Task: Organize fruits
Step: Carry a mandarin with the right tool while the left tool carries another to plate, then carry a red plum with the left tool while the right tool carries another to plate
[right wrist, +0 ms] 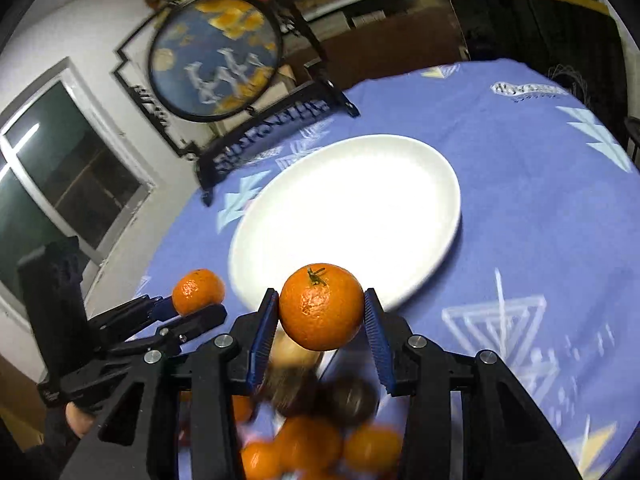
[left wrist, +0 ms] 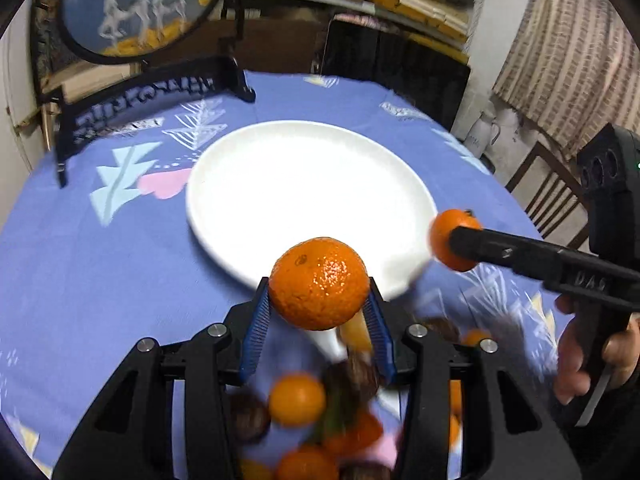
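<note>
Two oranges are up in the air right now, one per gripper. The left gripper (left wrist: 319, 300) has its blue pads clamped on the sides of an orange (left wrist: 319, 283), held just off the near rim of the white plate (left wrist: 304, 184). The right gripper (right wrist: 321, 312) is doing the same thing with a second orange (right wrist: 321, 306), stem end facing up, also hanging at the plate's near edge. From the left wrist view that second orange sits off the plate's right side, with a hand (left wrist: 592, 356) wrapped round the gripper handle.

Nothing is on the plate itself, just bare white. It sits on a blue tablecloth (left wrist: 100, 280) with pale tree shapes and a pink heart printed beside the plate's left rim. Behind the plate, at the far left, stands a round decorative screen (left wrist: 140, 4) on a black stand.

Closer to the cameras than the plate there's a blurry pile of fruit (right wrist: 320, 440) on the cloth: more orange ones and a few dark brownish round ones, can't tell what those are.
</note>
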Available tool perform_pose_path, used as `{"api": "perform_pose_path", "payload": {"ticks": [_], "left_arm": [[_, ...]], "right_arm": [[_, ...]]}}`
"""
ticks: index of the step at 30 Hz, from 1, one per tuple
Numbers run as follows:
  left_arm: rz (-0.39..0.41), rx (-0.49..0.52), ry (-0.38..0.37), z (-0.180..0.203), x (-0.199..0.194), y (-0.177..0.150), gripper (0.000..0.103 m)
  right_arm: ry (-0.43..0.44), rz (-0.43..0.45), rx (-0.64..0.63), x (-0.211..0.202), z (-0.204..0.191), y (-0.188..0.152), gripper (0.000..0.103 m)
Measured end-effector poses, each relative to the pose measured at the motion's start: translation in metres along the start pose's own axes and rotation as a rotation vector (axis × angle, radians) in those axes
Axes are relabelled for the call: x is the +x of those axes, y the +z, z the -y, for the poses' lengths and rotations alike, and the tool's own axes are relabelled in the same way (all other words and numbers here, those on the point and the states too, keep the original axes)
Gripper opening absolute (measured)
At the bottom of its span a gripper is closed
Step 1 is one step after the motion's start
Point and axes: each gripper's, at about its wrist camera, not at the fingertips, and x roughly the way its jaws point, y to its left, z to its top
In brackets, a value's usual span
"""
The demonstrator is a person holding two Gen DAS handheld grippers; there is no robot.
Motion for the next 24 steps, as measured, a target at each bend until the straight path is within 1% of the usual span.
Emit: {"api": "perform_pose_path", "payload": {"ticks": [1,3,4,5,7,9,11,12,13,15,17,19,22,24], "left_arm": [[-0.019,-0.008,0.002,-0.001,0.012,0.009,0.046],[-0.021,-0.026,0.008,-0.006,0.02,0.018,0.053],[-0.005,-0.036,0.011,-0.008,0.017,0.02,0.058],[0.012,-0.041,0.009,-0.01,0.011,0.019,0.067],[0.055,-0.037,0.002,-0.01,-0.007,0.012,0.078],[0.081,-0.016,0.002,-0.008,-0.032,-0.006,0.079],[0.086,0.016,0.002,-0.005,-0.054,-0.031,0.079],[0.088,0.033,0.01,-0.004,-0.062,-0.041,0.079],[0.088,0.063,0.032,-0.001,-0.073,-0.059,0.079],[0.081,0.104,0.051,0.001,-0.088,-0.089,0.079],[0.061,0.13,0.057,0.002,-0.095,-0.116,0.079],[0.038,0.148,0.057,0.004,-0.097,-0.141,0.079],[0.019,0.153,0.062,0.007,-0.09,-0.158,0.079],[0.015,0.139,0.074,0.007,-0.083,-0.161,0.079]], "right_arm": [[-0.001,-0.007,0.003,0.009,0.002,0.006,0.045],[-0.005,0.003,0.014,0.016,0.005,0.014,0.051],[-0.016,0.016,0.012,0.014,0.004,0.015,0.052],[-0.016,0.028,0.003,0.009,0.002,0.013,0.052],[-0.034,0.063,-0.033,-0.007,-0.001,0.003,0.052],[-0.044,0.082,-0.042,-0.024,0.002,-0.01,0.053],[-0.056,0.092,-0.048,-0.037,0.002,-0.024,0.056],[-0.07,0.101,-0.056,-0.047,0.003,-0.035,0.057],[-0.081,0.113,-0.065,-0.057,0.003,-0.047,0.059],[-0.104,0.129,-0.078,-0.071,0.005,-0.068,0.059],[-0.118,0.129,-0.094,-0.081,0.006,-0.09,0.059],[-0.111,0.111,-0.1,-0.085,0.006,-0.107,0.059],[-0.103,0.09,-0.097,-0.089,0.004,-0.126,0.059],[-0.1,0.083,-0.095,-0.089,0.0,-0.133,0.059]]}}
